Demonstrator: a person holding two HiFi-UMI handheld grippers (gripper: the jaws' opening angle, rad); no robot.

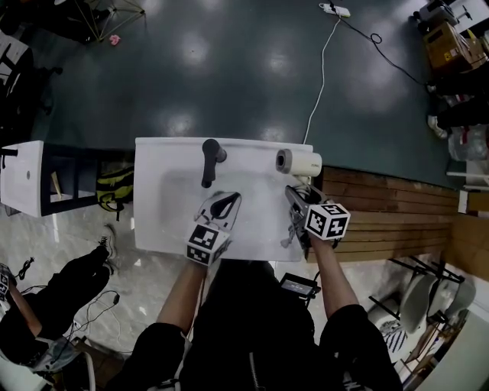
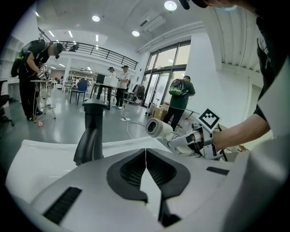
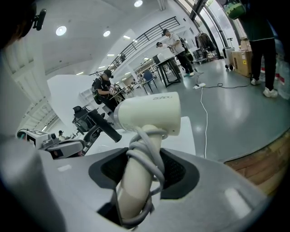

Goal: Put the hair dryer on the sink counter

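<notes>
The cream hair dryer (image 1: pixel 299 162) has its barrel above the back right corner of the white sink counter (image 1: pixel 170 200). My right gripper (image 1: pixel 299 201) is shut on its handle (image 3: pixel 136 181), and the cord is wound round that handle. In the right gripper view the barrel (image 3: pixel 149 113) points left above the jaws. My left gripper (image 1: pixel 224 205) hovers over the middle of the counter, shut and holding nothing; its tips meet (image 2: pixel 146 152). From the left gripper view the dryer (image 2: pixel 158 128) shows to the right.
A black faucet (image 1: pixel 210 159) stands at the counter's back middle. A white cable (image 1: pixel 321 84) runs across the dark floor to a power strip (image 1: pixel 335 10). A wooden platform (image 1: pixel 382 218) lies right of the counter and a black shelf unit (image 1: pixel 72 179) left of it. People stand farther off.
</notes>
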